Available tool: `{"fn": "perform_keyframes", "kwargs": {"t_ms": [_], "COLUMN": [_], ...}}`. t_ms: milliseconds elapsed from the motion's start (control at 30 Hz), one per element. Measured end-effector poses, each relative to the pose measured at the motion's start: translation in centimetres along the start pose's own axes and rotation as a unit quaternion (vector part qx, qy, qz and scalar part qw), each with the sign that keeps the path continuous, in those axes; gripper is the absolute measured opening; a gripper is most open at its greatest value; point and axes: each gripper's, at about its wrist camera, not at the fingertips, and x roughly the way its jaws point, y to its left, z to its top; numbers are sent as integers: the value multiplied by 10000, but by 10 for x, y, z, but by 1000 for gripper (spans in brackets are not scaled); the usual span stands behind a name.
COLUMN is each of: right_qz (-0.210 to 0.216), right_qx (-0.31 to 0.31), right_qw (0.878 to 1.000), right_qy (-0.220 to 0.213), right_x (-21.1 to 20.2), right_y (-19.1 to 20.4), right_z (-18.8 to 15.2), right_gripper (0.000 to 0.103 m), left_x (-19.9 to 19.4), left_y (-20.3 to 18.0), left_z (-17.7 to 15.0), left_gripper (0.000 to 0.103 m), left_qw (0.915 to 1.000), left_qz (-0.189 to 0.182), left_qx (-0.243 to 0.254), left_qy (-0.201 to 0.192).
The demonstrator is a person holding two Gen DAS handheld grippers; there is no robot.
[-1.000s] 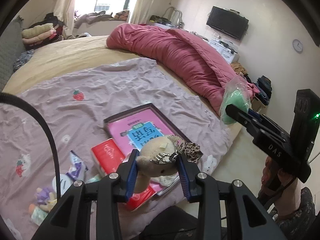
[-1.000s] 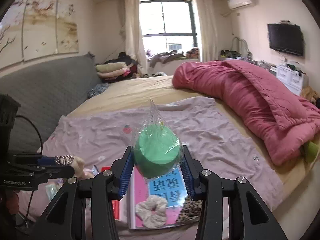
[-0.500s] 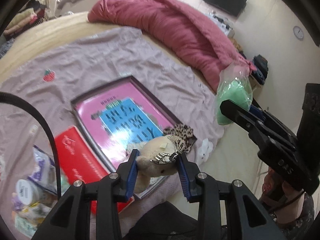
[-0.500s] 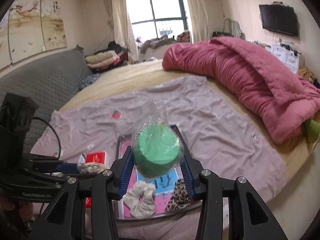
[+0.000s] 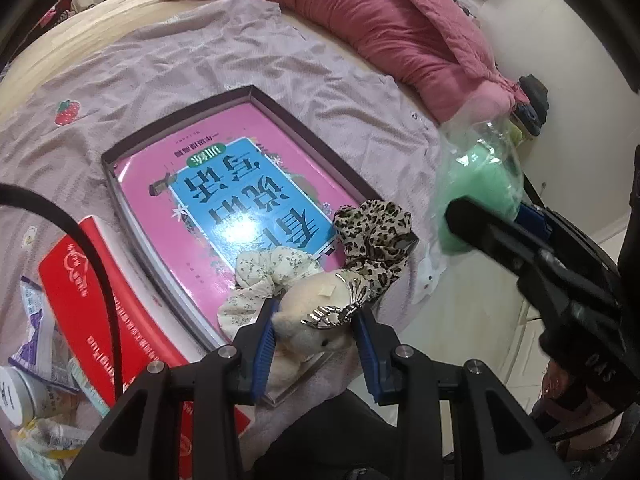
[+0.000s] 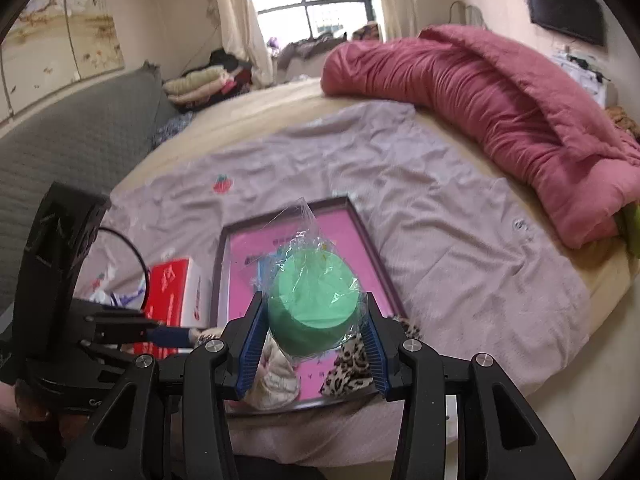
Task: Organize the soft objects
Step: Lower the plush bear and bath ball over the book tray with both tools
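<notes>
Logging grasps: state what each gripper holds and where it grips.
Left gripper pinches the plush toy across its sides. Right gripper clamps the bagged green sponge across its lower sides.

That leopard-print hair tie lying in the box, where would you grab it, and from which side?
Pinch the raised fold of the leopard scrunchie from above. It is a crumpled fabric ring lying in the tray's near corner, right beside the floral scrunchie, so a sideways approach would likely snag its neighbour or the rim.

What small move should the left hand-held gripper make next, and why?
Probably lower and open: the left hand-held gripper holds the plush toy just above the tray's near corner, beside the floral scrunchie and leopard scrunchie already there.
</notes>
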Motion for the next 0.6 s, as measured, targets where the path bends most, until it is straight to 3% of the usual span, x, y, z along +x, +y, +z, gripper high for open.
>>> {"fn": "perform_keyframes", "kwargs": {"t_ms": [600], "right_qz": [170], "right_qx": [-269], "right_qw": [9914], "right_qy": [1269], "right_x": [98], "right_y": [-10], "right_z": [-1], "right_gripper": [46], "left_x": [23], "left_y": [-1], "left_z": [5], "left_gripper": [39], "left_qw": [9988], "left_qz": [-2], "left_qx": [356], "left_qy": [339]}}
